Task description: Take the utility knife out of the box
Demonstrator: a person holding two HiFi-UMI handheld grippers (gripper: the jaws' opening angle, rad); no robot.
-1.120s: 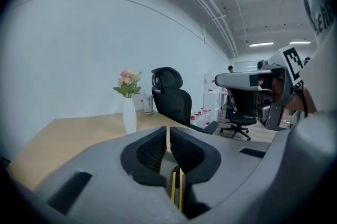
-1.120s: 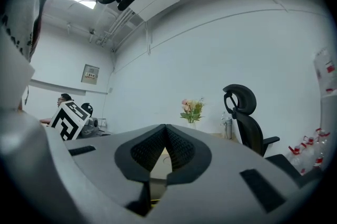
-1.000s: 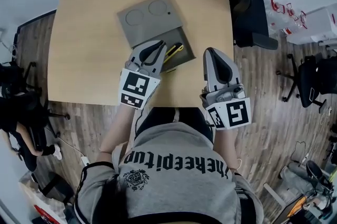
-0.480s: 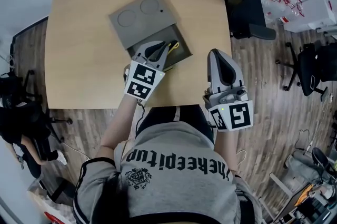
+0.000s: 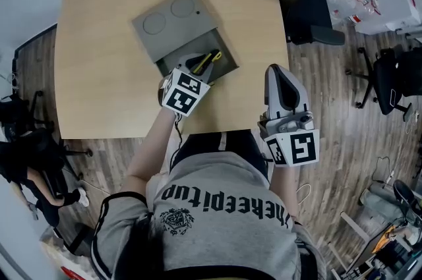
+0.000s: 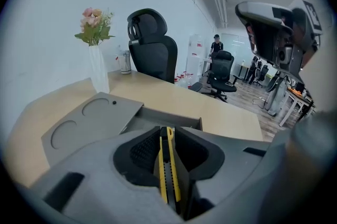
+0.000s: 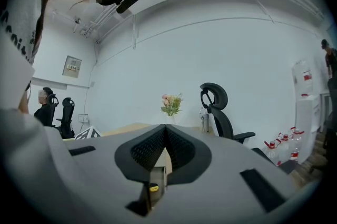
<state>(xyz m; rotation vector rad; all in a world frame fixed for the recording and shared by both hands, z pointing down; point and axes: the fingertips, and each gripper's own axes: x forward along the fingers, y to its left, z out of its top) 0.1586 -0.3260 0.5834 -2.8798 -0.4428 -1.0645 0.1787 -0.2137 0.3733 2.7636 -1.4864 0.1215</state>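
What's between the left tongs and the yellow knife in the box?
Nothing. In the left gripper view the utility knife shows right in the gap of the left tongs, whose jaws are opening and not pressing it.

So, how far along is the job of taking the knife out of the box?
Done: the box stands open. In hand: the left gripper reaches into it, jaws opening either side of the knife, no grip yet. Left: close and lift it out.

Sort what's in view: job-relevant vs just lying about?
Job: utility knife; grey box holding it; left gripper, jaws opening, knife between them.
Lying about: flower vase; office chair; right gripper, shut and empty.
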